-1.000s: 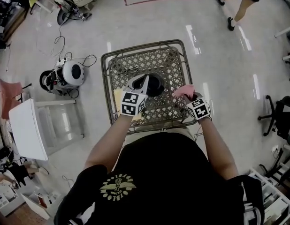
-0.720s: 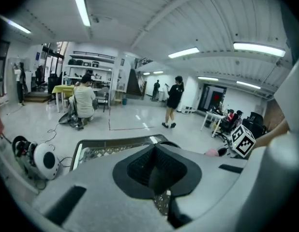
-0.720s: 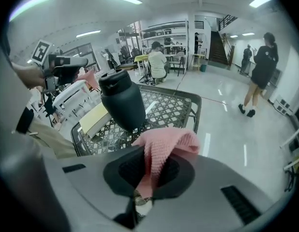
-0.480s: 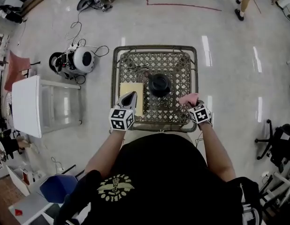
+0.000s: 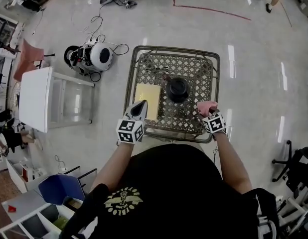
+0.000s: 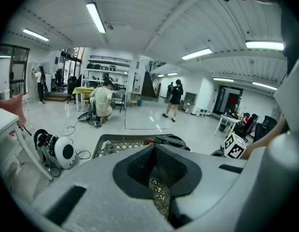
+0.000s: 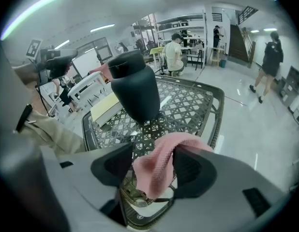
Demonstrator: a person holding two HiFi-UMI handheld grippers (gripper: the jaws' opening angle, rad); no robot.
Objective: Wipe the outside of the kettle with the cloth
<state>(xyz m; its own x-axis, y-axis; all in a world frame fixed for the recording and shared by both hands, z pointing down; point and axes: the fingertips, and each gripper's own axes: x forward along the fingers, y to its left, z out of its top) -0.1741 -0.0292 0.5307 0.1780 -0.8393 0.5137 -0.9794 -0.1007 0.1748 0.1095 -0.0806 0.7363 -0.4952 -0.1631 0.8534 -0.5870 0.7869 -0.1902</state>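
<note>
The black kettle (image 5: 178, 89) stands upright in the middle of the metal lattice table (image 5: 194, 66); it also shows in the right gripper view (image 7: 135, 91), and its lid (image 6: 171, 140) in the left gripper view. A pink cloth (image 5: 206, 107) hangs between the jaws of my right gripper (image 5: 207, 114) at the table's near right edge. Those jaws have just been opening and stand apart; the cloth (image 7: 164, 151) leans on the right-hand pad only, with a gap at the other. My left gripper (image 5: 138, 108) sits at the near left edge, its tips closed with nothing between them, well short of the kettle.
A pale yellow pad (image 5: 147, 94) lies on the lattice left of the kettle. On the floor to the left are a round white appliance with cables (image 5: 96, 57) and a white table (image 5: 37, 98). A blue chair (image 5: 59, 188) stands behind me. People walk far off.
My left gripper has drawn back from beside the kettle to the table's near left edge. The right gripper with the cloth has sunk a little at the near right edge.
</note>
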